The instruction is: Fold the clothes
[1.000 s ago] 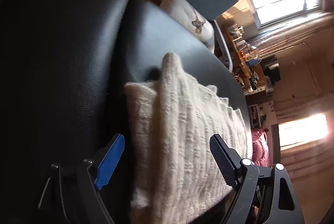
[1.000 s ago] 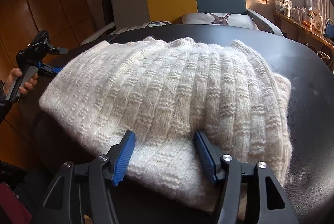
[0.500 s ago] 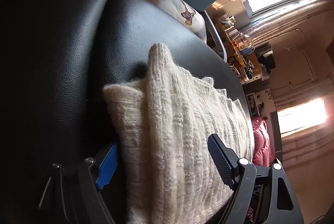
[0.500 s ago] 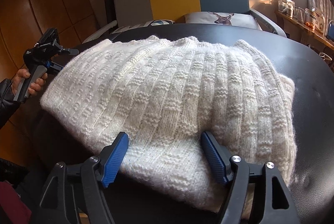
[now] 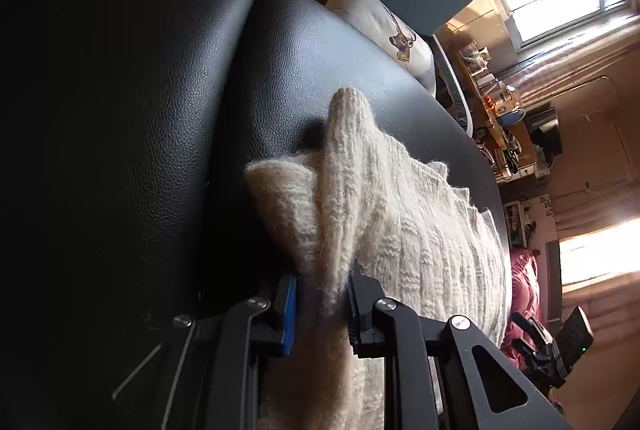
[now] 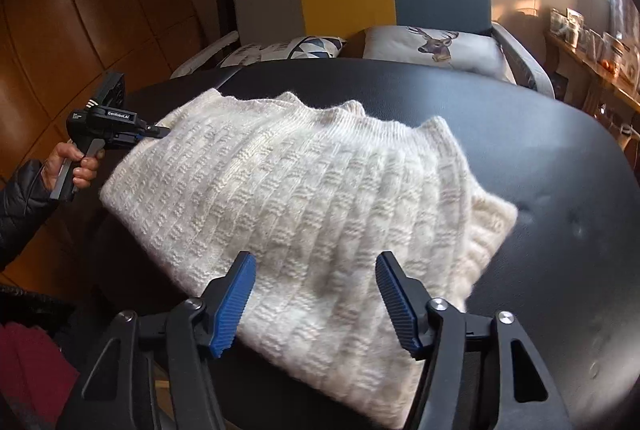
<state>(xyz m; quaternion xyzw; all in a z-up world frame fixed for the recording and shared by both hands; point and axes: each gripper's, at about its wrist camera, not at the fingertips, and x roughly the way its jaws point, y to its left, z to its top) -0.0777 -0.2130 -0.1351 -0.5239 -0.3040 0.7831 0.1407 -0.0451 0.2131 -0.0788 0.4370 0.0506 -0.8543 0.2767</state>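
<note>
Partly folded: white sweater (image 6: 304, 197) lay doubled on black table (image 6: 560, 189). Left gripper (image 5: 322, 304) pinched its edge; right gripper (image 6: 316, 294) gaped over near edge. More folds probably left.

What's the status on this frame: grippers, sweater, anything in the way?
Left gripper shut on the cream sweater edge. Right gripper open, jaws straddling its near edge. Sweater lies folded on the black table. Nothing in the way.
</note>
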